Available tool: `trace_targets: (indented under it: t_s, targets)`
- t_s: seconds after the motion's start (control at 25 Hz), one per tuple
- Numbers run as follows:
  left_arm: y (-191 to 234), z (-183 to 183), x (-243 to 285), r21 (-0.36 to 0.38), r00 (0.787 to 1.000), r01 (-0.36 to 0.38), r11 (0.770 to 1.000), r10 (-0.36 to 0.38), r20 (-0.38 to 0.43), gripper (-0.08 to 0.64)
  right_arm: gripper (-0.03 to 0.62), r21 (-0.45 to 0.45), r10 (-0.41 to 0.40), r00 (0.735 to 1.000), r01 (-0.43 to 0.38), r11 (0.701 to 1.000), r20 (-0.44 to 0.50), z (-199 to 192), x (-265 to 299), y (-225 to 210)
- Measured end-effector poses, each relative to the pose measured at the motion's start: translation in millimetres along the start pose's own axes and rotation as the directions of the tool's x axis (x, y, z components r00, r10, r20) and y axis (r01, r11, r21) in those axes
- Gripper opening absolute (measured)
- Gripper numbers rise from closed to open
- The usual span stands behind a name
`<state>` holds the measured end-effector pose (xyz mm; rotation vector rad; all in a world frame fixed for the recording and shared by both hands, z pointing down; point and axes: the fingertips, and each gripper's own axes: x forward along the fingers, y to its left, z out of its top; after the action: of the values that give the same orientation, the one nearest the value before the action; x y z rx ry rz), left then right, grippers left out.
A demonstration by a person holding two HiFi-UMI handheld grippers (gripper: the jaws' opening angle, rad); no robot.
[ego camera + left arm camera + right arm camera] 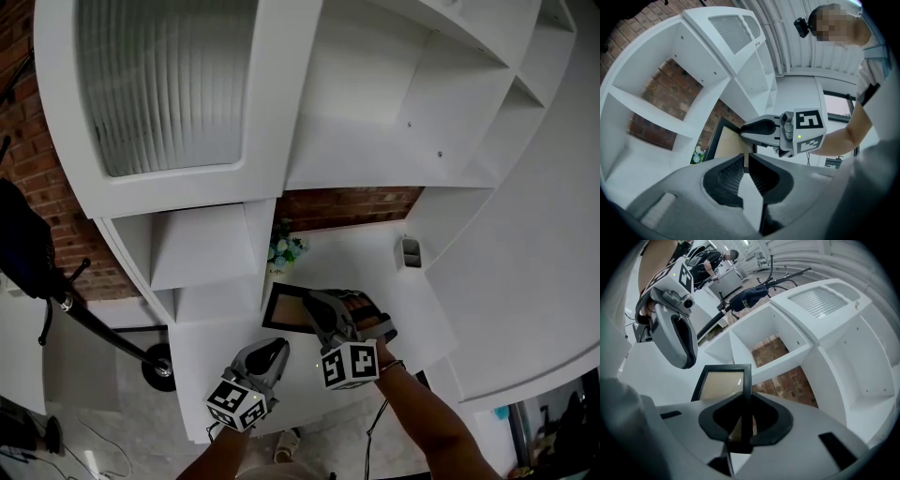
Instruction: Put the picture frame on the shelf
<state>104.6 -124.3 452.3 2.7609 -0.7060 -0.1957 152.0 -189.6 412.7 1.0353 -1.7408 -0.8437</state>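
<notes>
Right gripper view — right tongs (743, 425) tight on the black picture frame (723, 383)

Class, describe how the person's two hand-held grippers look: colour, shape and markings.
The left gripper and right gripper both have smooth grey bodies, each with two curved jaws lined with black pads. Each carries a white cube printed with black square markers, and the right gripper's cube shows a small green light. No sleeves cover the forearms.

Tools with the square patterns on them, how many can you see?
2. The left tool is shut and empty, near the picture frame. The right tool grips that frame's edge. None seem hidden.
</notes>
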Motion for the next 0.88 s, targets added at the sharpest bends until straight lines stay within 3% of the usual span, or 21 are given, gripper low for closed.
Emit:
trace_targets:
  t_s: [0.88]
  targets:
    - [38.5, 29.9, -64.5, 0.028, 0.997, -0.077, 0.997, 0.076, 0.028, 0.018, 0.069, -0.109, -0.016, 0.992, 0.03, 0.994, 0.127, 117.3, 20.0, -18.3]
